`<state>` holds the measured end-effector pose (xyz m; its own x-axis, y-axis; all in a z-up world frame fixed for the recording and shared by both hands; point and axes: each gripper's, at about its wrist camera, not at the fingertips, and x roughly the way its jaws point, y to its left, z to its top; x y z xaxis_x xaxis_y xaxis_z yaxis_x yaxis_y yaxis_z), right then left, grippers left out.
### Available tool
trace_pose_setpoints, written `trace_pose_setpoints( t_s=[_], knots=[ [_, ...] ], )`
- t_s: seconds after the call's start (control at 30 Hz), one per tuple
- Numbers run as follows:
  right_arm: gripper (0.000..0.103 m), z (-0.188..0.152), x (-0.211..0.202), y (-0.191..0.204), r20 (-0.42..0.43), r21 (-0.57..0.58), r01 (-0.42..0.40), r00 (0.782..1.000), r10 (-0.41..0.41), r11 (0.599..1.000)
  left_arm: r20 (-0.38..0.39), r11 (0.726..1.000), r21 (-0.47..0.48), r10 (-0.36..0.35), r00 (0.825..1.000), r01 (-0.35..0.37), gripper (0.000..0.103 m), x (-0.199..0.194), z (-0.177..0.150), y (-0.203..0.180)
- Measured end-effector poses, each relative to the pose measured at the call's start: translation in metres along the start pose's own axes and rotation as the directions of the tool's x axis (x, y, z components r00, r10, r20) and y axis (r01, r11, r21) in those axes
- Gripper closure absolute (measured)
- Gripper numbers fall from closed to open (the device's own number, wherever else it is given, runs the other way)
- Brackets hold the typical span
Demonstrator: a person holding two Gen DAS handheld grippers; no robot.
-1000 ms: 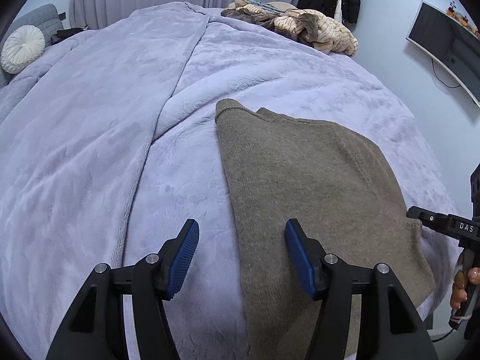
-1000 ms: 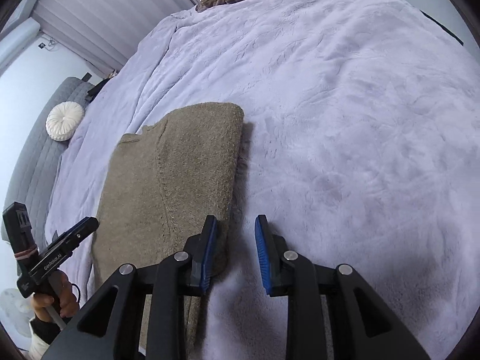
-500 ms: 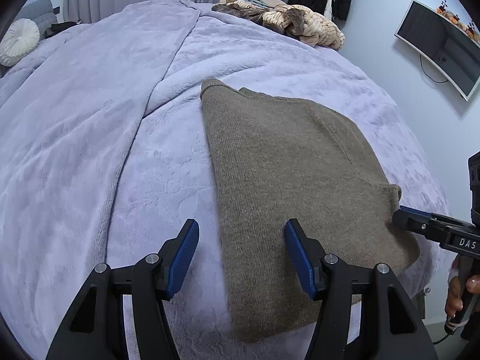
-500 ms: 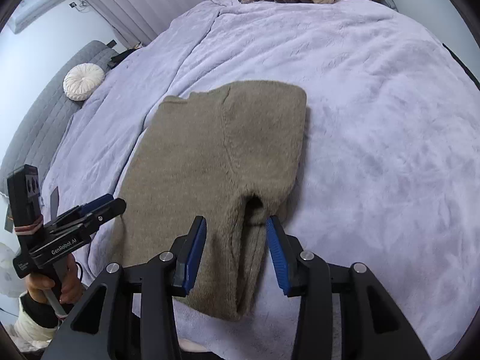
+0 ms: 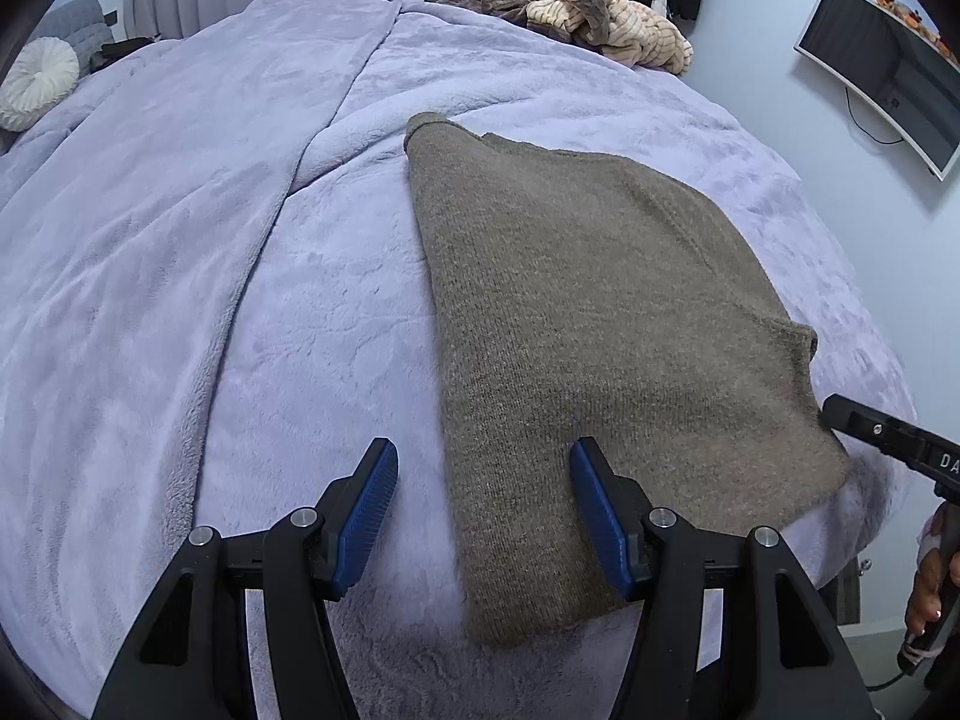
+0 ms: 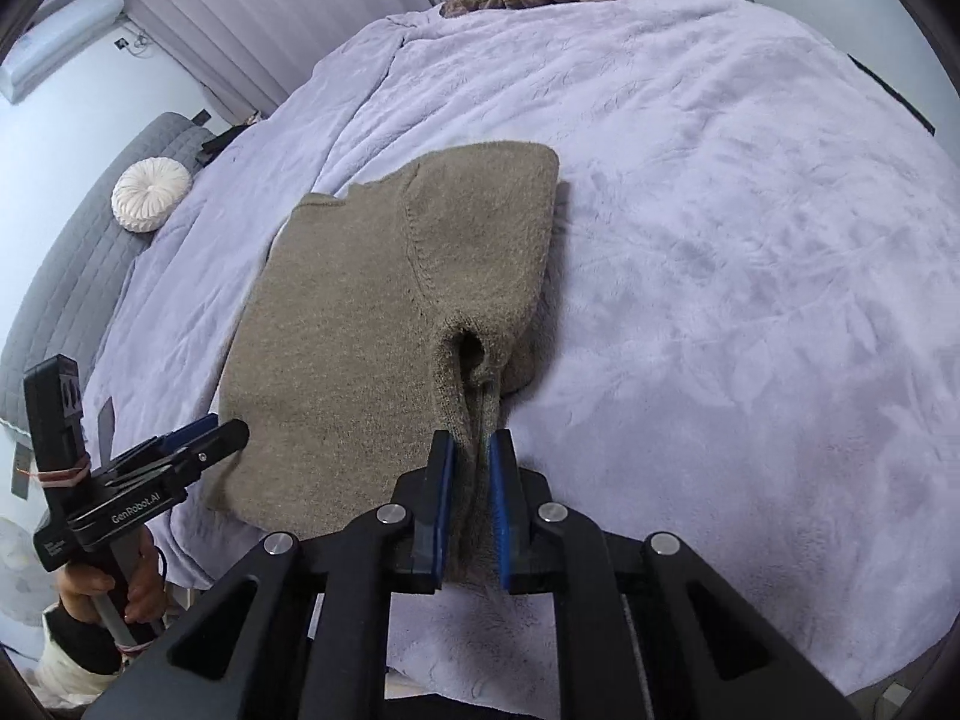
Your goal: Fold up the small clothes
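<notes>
An olive-brown knitted sweater (image 5: 600,324) lies flat and partly folded on the lilac bed blanket (image 5: 240,240). My left gripper (image 5: 483,510) is open and empty, its jaws astride the sweater's left edge near the front of the bed. In the right wrist view the sweater (image 6: 372,324) lies ahead, and my right gripper (image 6: 471,456) is shut on its near right corner by the sleeve opening. The left gripper also shows at the left of the right wrist view (image 6: 210,429), and the right gripper's body shows at the right edge of the left wrist view.
A pile of beige and brown clothes (image 5: 576,18) lies at the far end of the bed. A round white cushion (image 6: 150,195) sits on a grey sofa at the left. A monitor (image 5: 882,66) hangs on the right wall. The bed edge is close in front.
My right gripper has closed on the sweater's near right corner; it was open before. Both grippers have drawn back towards the front bed edge.
</notes>
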<state>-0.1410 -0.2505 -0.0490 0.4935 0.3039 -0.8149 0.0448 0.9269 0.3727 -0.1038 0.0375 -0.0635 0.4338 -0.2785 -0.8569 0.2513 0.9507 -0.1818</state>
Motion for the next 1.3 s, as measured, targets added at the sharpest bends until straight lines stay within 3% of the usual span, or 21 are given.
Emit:
trace_pose_setpoints(
  t_s=[0.1,0.2,0.3,0.37,0.53,0.8,1.07,1.3],
  knots=[
    [0.091,0.002,-0.016,0.010,0.056,-0.022,-0.011,0.998,0.012,1.000,-0.003,1.000,0.003,0.027,1.000,-0.027,0.027,0.001,-0.002,0.000],
    [0.091,0.002,-0.018,0.024,0.066,-0.063,-0.047,0.997,0.051,0.997,-0.005,1.000,0.004,0.031,1.000,-0.031,0.027,0.002,-0.004,0.000],
    [0.091,-0.004,0.000,0.037,0.019,-0.109,-0.011,1.000,0.013,0.994,-0.005,0.999,-0.001,0.034,0.999,-0.034,0.027,0.001,-0.004,0.000],
    [0.092,-0.013,0.019,0.035,-0.035,-0.094,0.023,0.999,-0.027,0.995,-0.005,0.999,-0.001,0.036,0.999,-0.036,0.027,0.000,-0.004,0.000],
    [0.090,-0.019,0.021,0.023,-0.032,0.000,-0.002,0.999,0.002,1.000,-0.001,0.999,0.005,0.033,0.999,-0.033,0.027,-0.003,-0.006,-0.001],
    [0.086,-0.014,0.018,0.026,-0.058,-0.014,0.007,0.998,-0.008,1.000,0.011,0.999,-0.029,0.032,0.999,-0.032,0.027,-0.010,-0.006,0.000],
    [0.074,-0.009,0.029,0.023,-0.063,-0.010,-0.048,0.997,0.047,0.999,-0.012,0.997,-0.018,0.078,0.997,-0.078,0.027,-0.010,-0.004,-0.002],
    [0.074,-0.009,0.027,0.013,-0.049,0.035,-0.115,0.992,0.117,0.993,-0.030,0.995,0.013,0.098,0.995,-0.097,0.027,-0.005,0.006,-0.010]
  ],
)
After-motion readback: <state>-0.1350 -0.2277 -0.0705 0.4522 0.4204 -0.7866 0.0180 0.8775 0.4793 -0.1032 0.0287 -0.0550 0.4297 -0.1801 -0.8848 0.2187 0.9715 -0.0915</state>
